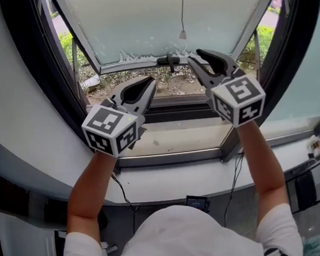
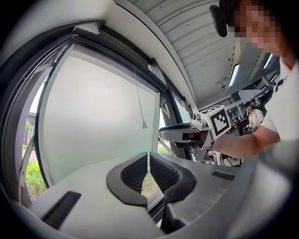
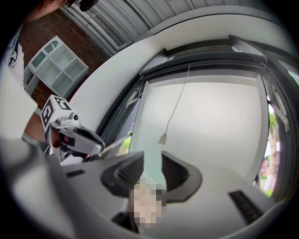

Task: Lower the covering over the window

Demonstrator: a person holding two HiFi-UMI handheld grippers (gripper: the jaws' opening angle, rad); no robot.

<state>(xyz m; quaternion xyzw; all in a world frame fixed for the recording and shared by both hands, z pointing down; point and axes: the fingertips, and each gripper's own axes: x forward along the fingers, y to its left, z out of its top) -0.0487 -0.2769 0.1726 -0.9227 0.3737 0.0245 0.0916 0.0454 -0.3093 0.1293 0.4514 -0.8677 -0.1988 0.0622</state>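
The left gripper [image 1: 149, 84] is held up in front of the window on the person's bare left forearm [image 1: 88, 188]. Its jaws are pressed together with nothing between them, and they point toward the lower left part of the pane. Behind it, the dark window frame [image 1: 32, 69] curves round the opening, and the pale sill [image 1: 181, 178] runs below both grippers.

The blind [image 1: 139, 20], a whitish translucent sheet, covers the upper part of the window. Its lower edge sits above a strip of bare glass through which ground and green plants show. A thin cord with a small bell-shaped pull [image 1: 182, 34] hangs down in front of the blind, right of centre, free of both grippers. A black handle [image 1: 168, 60] sits at the blind's lower edge.

The right gripper [image 1: 194, 57] is raised a little higher, near that handle. Its jaws stand partly apart and grip nothing that can be seen; the blind shows through the gap.
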